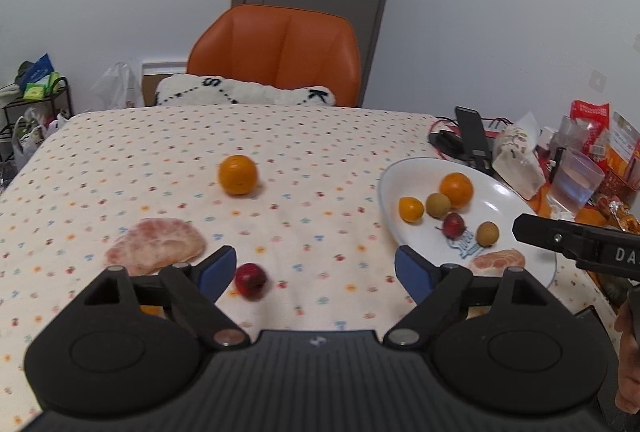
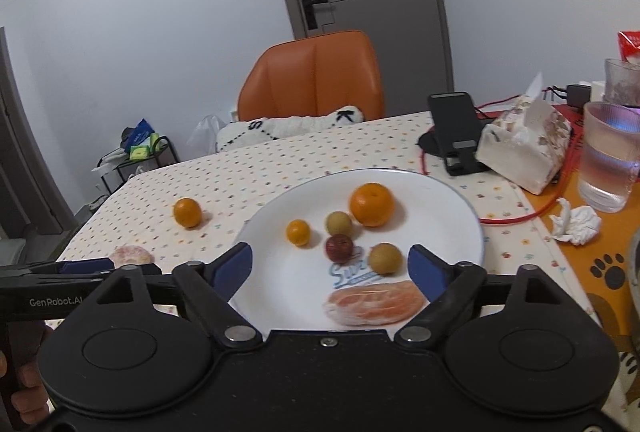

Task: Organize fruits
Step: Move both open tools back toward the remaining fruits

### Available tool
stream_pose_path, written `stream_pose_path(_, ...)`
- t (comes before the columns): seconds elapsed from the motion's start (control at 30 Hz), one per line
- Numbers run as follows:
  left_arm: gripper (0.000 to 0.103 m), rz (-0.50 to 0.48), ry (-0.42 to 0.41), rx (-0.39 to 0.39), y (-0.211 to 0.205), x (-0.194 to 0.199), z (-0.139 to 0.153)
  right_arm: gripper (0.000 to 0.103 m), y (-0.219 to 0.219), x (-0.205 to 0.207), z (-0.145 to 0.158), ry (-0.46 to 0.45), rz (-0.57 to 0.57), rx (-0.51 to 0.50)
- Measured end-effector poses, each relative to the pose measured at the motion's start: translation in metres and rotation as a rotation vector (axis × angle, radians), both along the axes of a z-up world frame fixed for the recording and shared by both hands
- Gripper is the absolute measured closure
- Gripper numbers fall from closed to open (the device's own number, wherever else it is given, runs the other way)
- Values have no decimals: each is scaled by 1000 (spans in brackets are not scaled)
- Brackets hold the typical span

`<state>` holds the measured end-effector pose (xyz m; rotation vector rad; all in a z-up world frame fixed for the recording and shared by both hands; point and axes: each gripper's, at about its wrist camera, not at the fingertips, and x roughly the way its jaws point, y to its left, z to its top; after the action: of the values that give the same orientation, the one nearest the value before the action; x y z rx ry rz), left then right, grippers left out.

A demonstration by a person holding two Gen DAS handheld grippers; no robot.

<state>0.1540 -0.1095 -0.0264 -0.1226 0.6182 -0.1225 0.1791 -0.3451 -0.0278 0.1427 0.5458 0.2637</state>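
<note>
A white plate (image 2: 432,200) holds an orange (image 2: 371,204), a small orange fruit (image 2: 298,232), two tan round fruits (image 2: 339,223), a dark red fruit (image 2: 339,248) and a peeled pomelo piece (image 2: 374,303). My right gripper (image 2: 330,264) hovers open over the plate's near side, nothing between its fingers. On the dotted cloth lie an orange (image 1: 237,174), a red fruit (image 1: 251,281) and a large peeled pomelo piece (image 1: 156,245). My left gripper (image 1: 314,268) is open just above the cloth, the red fruit near its left finger. The plate (image 1: 404,176) sits to its right.
An orange chair (image 1: 276,52) with a white cushion stands behind the table. On the right are a phone on a stand (image 2: 454,130), a tissue pack (image 2: 524,144), a glass of water (image 2: 610,156), a crumpled tissue (image 2: 576,224) and a red cable. A rack stands at far left.
</note>
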Motion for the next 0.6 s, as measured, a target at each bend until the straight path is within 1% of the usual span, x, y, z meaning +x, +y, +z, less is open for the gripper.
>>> stream_pose_path(0.13, 17, 28, -7, -19, 16, -7, 1, 8, 14, -2, 1, 0, 24, -3)
stream_pose_path(0.37, 17, 83, -9, -26, 39, -19, 2, 0, 31, -6, 3, 6, 56, 23)
stream_pose_path(0.6, 17, 123, -10, -30, 57, -29, 3, 0, 44, -9, 4, 11, 79, 32)
